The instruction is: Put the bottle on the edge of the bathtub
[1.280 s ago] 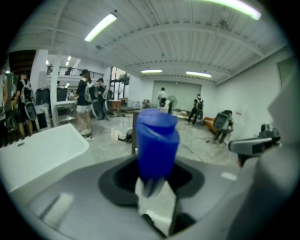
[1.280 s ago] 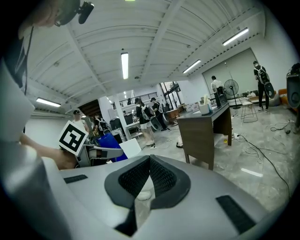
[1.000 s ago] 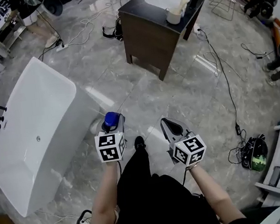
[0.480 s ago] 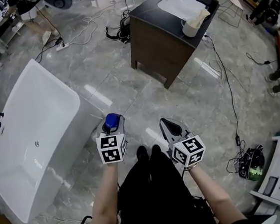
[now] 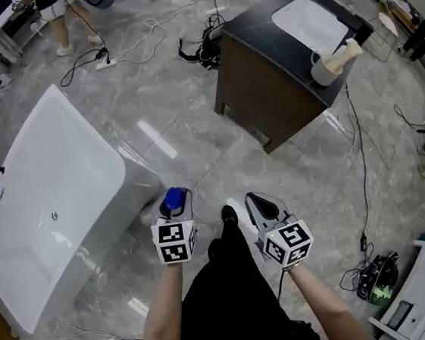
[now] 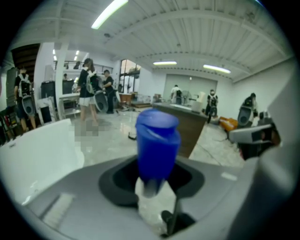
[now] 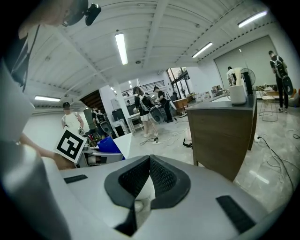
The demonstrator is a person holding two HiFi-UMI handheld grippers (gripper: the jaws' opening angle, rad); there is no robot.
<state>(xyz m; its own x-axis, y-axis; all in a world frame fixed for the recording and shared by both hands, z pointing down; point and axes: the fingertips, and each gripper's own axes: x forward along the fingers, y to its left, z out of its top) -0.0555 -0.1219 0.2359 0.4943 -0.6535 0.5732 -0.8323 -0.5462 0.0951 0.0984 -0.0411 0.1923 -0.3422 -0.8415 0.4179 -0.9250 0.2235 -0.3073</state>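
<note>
Left gripper (image 5: 176, 209) grips the bottle (image 5: 173, 199), now nearer the bathtub (image 5: 113, 152) at left; right gripper (image 5: 257, 201) closed, empty; placement pending.

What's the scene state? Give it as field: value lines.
left gripper: fingers shut on bottle
bottle: blue cap, upright, held over the floor
right gripper: fingers together, empty
bathtub: white, to the left of both grippers in the head view
task status: bottle not yet on the bathtub edge
other: dark vanity with sink, ahead on the right
</note>
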